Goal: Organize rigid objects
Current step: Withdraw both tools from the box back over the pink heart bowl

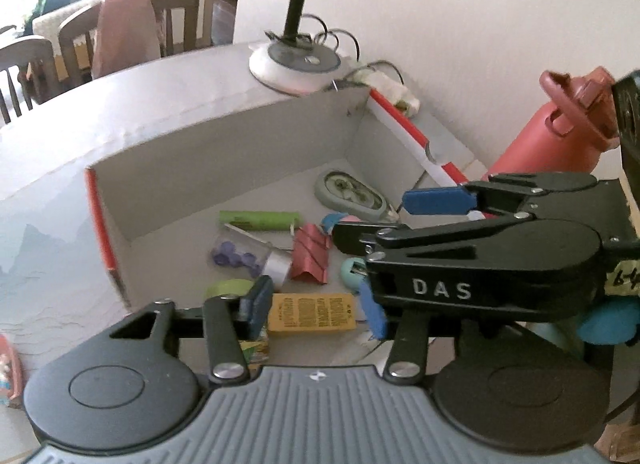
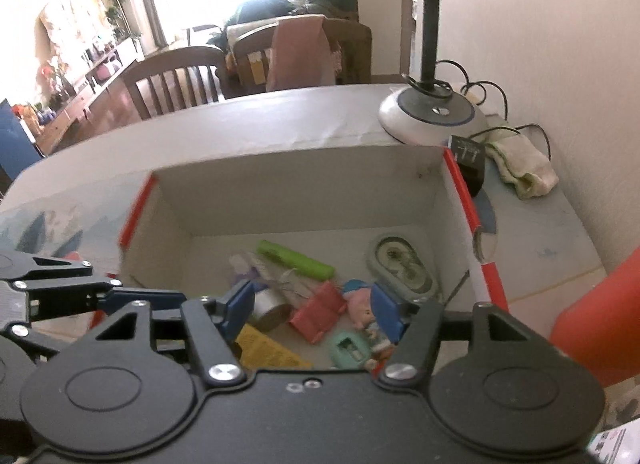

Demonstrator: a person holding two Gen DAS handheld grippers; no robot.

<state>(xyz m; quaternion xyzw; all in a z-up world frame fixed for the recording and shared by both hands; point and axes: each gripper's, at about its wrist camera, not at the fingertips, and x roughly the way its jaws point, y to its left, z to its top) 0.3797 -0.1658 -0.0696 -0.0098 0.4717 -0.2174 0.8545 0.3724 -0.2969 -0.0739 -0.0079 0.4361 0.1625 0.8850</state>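
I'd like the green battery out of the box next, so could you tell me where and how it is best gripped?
Grip the green battery across its middle, coming down from above with the fingers either side of its long axis. It lies flat on the box floor, with its far side unobstructed.

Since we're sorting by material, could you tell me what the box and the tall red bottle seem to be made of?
Box: likely cardboard, matte grey-white inside; thin walls with red raw-looking edges. Red bottle: probably plastic or coated metal, smooth satin finish with a moulded carry loop; the look leaves it open.
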